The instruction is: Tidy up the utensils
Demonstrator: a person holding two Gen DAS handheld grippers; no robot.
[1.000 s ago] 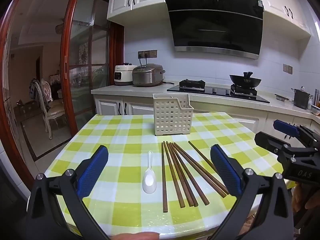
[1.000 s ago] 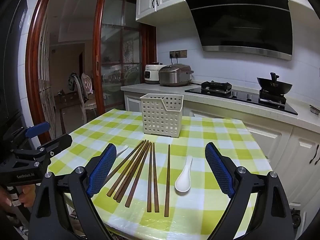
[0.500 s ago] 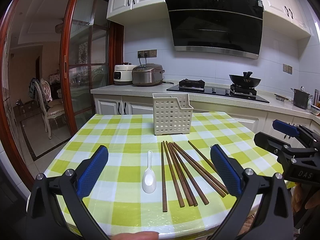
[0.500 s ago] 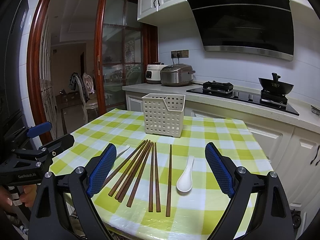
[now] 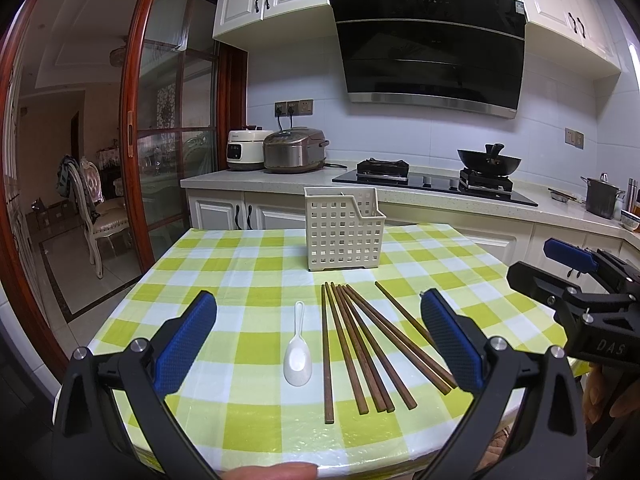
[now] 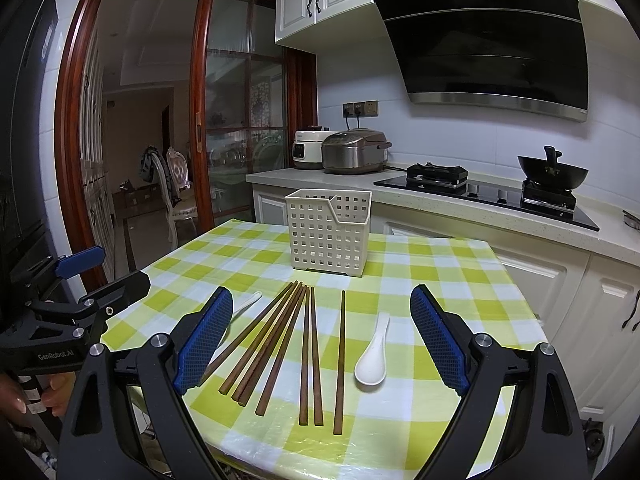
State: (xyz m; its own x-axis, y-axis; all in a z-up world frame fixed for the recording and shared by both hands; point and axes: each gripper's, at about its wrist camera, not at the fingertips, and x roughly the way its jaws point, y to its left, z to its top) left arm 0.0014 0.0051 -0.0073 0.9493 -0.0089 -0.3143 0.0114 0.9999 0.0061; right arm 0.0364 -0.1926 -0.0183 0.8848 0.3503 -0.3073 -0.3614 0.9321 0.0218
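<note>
Several brown chopsticks (image 5: pixel 360 344) (image 6: pixel 280 340) lie side by side on the green checked tablecloth (image 5: pixel 240 280). A white spoon (image 5: pixel 298 354) lies left of them; it is partly hidden behind my finger in the right wrist view (image 6: pixel 246 304). A second white spoon (image 6: pixel 374 354) lies right of the chopsticks. A cream perforated utensil holder (image 5: pixel 342 230) (image 6: pixel 328 232) stands upright behind them. My left gripper (image 5: pixel 318 344) is open and empty near the front table edge. My right gripper (image 6: pixel 320 344) is open and empty, beside it to the right.
A kitchen counter with two rice cookers (image 5: pixel 294 150), a gas hob and a wok (image 5: pixel 488 160) runs behind the table. A glass sliding door (image 5: pixel 172 140) and a chair (image 5: pixel 96 208) are at the left. The table's front edge (image 5: pixel 280 456) is close below the grippers.
Both grippers have drifted very slightly; the utensils and holder have not moved. Both grippers stay open.
</note>
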